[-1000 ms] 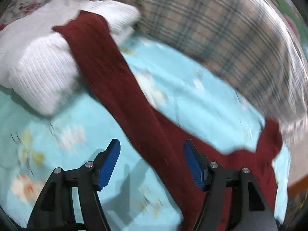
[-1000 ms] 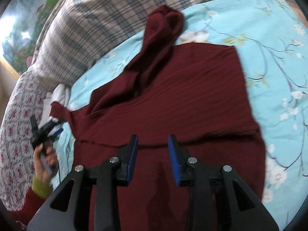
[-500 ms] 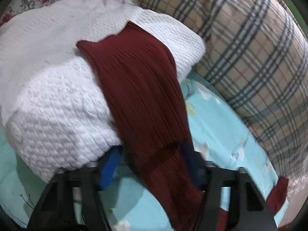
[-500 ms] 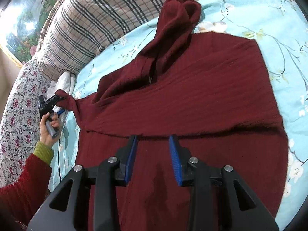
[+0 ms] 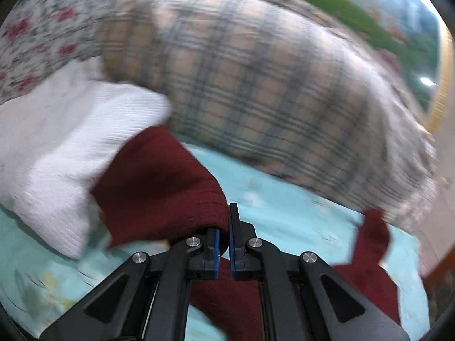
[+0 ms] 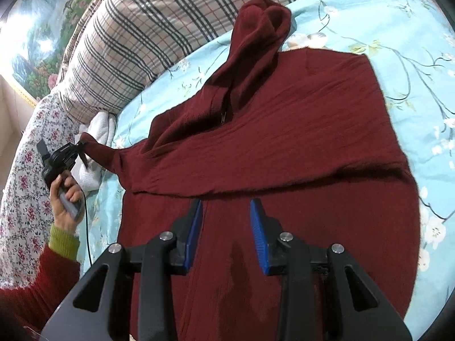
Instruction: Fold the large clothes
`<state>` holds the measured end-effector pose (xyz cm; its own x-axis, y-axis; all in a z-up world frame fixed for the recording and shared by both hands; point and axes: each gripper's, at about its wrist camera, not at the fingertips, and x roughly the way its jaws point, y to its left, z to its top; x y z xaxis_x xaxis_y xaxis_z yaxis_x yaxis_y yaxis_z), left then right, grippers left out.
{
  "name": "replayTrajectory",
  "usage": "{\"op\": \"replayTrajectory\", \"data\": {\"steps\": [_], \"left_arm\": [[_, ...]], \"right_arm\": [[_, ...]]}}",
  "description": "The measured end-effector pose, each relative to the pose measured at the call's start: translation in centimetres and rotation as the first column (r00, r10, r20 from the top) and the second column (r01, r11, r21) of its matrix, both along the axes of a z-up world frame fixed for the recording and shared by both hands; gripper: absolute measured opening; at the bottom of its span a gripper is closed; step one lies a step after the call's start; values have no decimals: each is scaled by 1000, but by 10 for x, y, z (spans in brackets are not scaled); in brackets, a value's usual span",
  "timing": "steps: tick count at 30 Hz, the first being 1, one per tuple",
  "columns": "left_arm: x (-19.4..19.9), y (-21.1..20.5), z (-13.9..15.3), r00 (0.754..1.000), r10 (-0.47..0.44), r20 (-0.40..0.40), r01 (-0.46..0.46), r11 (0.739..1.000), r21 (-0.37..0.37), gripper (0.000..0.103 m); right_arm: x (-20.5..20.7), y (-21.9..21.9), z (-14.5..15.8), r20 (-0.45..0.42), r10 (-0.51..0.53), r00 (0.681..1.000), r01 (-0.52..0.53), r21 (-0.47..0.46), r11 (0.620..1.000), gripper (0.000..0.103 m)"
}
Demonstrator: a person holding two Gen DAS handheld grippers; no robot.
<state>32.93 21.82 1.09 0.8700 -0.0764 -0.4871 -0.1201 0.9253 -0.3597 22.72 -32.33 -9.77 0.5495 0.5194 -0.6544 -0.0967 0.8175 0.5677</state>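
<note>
A dark red hooded sweater (image 6: 284, 147) lies spread on the light blue floral bedsheet (image 6: 398, 37), its hood toward the plaid pillow. My left gripper (image 5: 224, 244) is shut on the end of the sweater's left sleeve (image 5: 159, 187); in the right wrist view it (image 6: 78, 145) holds that sleeve (image 6: 99, 149) lifted at the left. My right gripper (image 6: 226, 218) is open and empty, hovering over the sweater's lower body.
A plaid pillow (image 6: 153, 28) lies along the far edge of the bed. A white knit garment (image 5: 59, 147) lies bunched beside the sleeve, also in the right wrist view (image 6: 96, 130). A floral quilt (image 6: 25, 187) lies at the left.
My left gripper went from open above the sleeve to shut on its end and has lifted it. My right gripper has stayed open over the sweater.
</note>
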Motion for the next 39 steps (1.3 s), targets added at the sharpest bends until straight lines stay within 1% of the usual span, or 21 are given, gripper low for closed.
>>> {"op": "replayTrajectory", "data": {"steps": [3,5,8,10,12,14,15,17,20,23,25,26,27,28,29,30,31,34,35,37,39], "left_arm": [[-11,-52,3,992,-122,17,122,992,-13,3],[-18,-88,0,981,-194,11,195,981,-12,3],[-28,-142,-8,951,-310,0,310,951,-19,3],[-36,-176,-15,921,-389,-11,388,921,-21,3],[-41,-217,-25,887,-461,-40,461,887,-5,3],[-46,-259,-41,842,-533,-82,535,844,16,3],[-48,-278,-50,824,-557,-103,562,826,33,3],[-52,-311,-70,792,-592,-149,605,794,63,3],[-51,-339,-99,755,-618,-220,645,760,75,3],[-42,-354,-124,726,-624,-290,666,743,70,5],[-40,-352,-132,709,-627,-324,674,737,50,6],[-41,-349,-135,702,-627,-338,676,736,37,8],[-38,-349,-135,700,-628,-340,676,737,32,13],[-42,-345,-135,696,-633,-339,679,734,25,21],[-46,-340,-133,696,-633,-337,679,734,24,26],[-51,-334,-130,702,-629,-334,674,738,28,36],[-57,-325,-127,712,-621,-328,665,746,33,42],[-73,-293,-120,731,-601,-322,638,770,13,43],[-78,-279,-118,743,-588,-321,623,782,8,44],[-86,-247,-115,775,-541,-328,577,817,16,45],[-90,-214,-109,821,-464,-333,503,863,36,45]], "right_arm": [[-7,-8,5,11,-18,1000,18,5,1000,35],[-11,-16,8,18,-35,999,35,9,999,35],[-17,-28,11,24,-63,998,63,14,998,35],[-21,-37,11,25,-84,996,83,15,996,35],[-26,-48,11,25,-109,994,108,18,994,35],[-29,-56,9,22,-129,991,128,26,991,35],[-29,-59,9,20,-138,990,137,29,990,35],[-30,-65,6,14,-155,988,154,37,987,35],[-30,-69,6,11,-164,986,164,36,986,35],[-29,-70,7,16,-165,986,165,32,986,35],[-27,-70,7,15,-168,986,167,31,985,36],[-25,-70,6,13,-170,985,169,32,985,42],[-23,-69,6,12,-172,985,171,34,985,51],[-20,-68,6,15,-169,986,168,40,985,53],[-18,-66,7,20,-164,986,163,42,986,54],[-15,-62,9,26,-156,987,155,40,987,54],[-13,-58,10,31,-147,989,146,34,989,54],[-1,-39,13,51,-92,994,92,7,996,54],[2,-32,14,55,-74,996,74,-4,997,54],[11,-14,15,68,-25,997,28,-33,999,54],[18,8,17,90,37,995,-28,-90,996,54]]}}
